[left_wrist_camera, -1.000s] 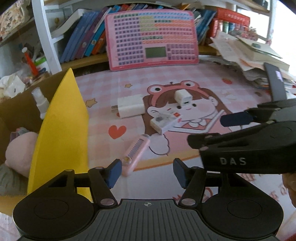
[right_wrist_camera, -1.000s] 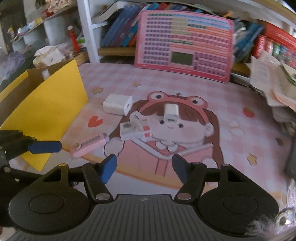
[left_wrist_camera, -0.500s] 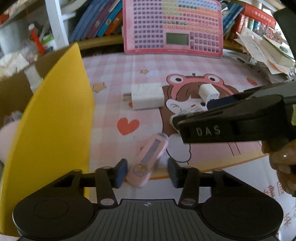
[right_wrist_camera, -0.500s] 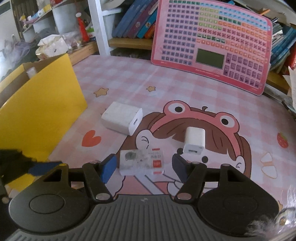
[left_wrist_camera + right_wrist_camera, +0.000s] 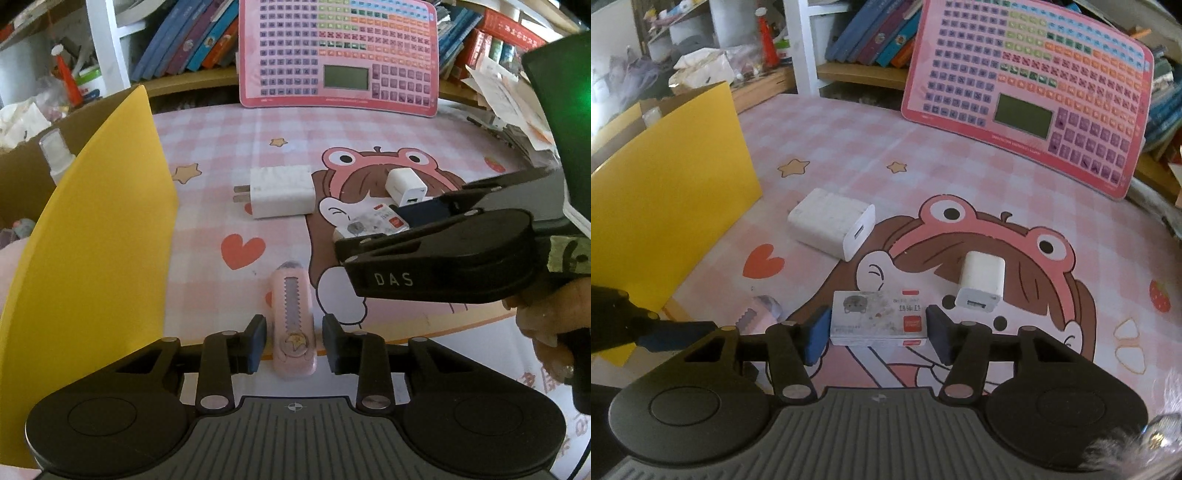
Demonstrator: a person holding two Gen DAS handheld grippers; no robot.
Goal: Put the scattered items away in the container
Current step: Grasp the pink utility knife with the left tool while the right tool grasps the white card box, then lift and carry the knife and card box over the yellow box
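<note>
A pink utility knife [image 5: 293,321] lies lengthwise on the cartoon mat, between the fingers of my left gripper [image 5: 294,343]. The jaws are closing and a thin gap shows on each side of the knife. A small white labelled box [image 5: 879,321] sits between the fingers of my right gripper [image 5: 877,334]. Those jaws are closing too, and the pads stand right at the box's two ends. The container is a cardboard box with a yellow flap [image 5: 92,240] at the left, also seen as the yellow flap [image 5: 665,166].
A large white charger [image 5: 282,192] and a small white charger [image 5: 406,186] lie on the mat beyond both grippers. A pink keyboard board [image 5: 340,55] leans on the bookshelf. Loose papers [image 5: 498,92] pile at the right. A spray bottle [image 5: 55,155] stands inside the container.
Both grippers came forward and down. The knife is now between the left jaws and the labelled box between the right jaws. Both pairs of jaws have narrowed.
</note>
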